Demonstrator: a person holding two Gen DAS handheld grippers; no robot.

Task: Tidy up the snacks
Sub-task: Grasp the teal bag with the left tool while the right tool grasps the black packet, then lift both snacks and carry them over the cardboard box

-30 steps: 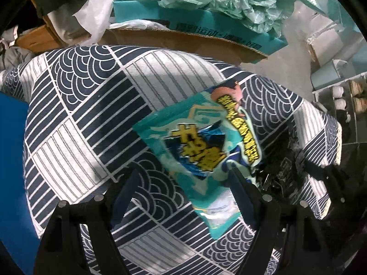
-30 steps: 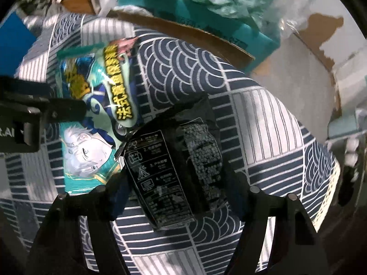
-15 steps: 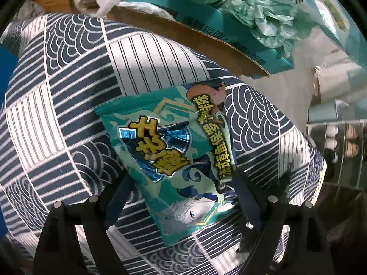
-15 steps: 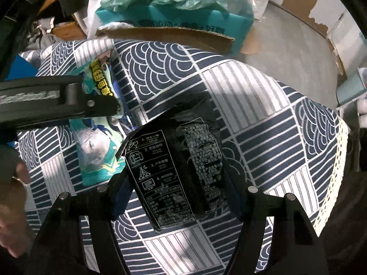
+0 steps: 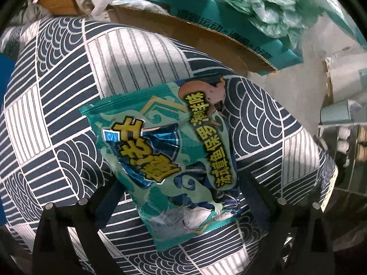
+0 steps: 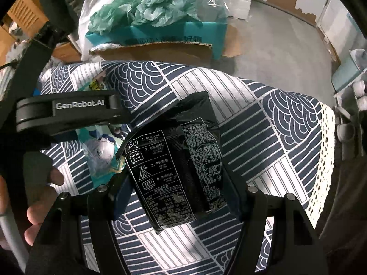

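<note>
Between the left jaws, a teal snack packet [image 5: 169, 160] with yellow lettering is seen; between the right jaws, a black snack packet [image 6: 179, 171] printed white. Navy-and-white wave-and-stripe patchwork marks the tablecloth [image 5: 57, 119].

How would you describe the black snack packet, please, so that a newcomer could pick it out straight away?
Start at the table draped in a navy-and-white patterned cloth. Over its middle, the right tool grips a crinkled black foil snack packet. Unlike the teal cartoon-printed snack bag to its left, it is black with white icons and small white text.
</note>
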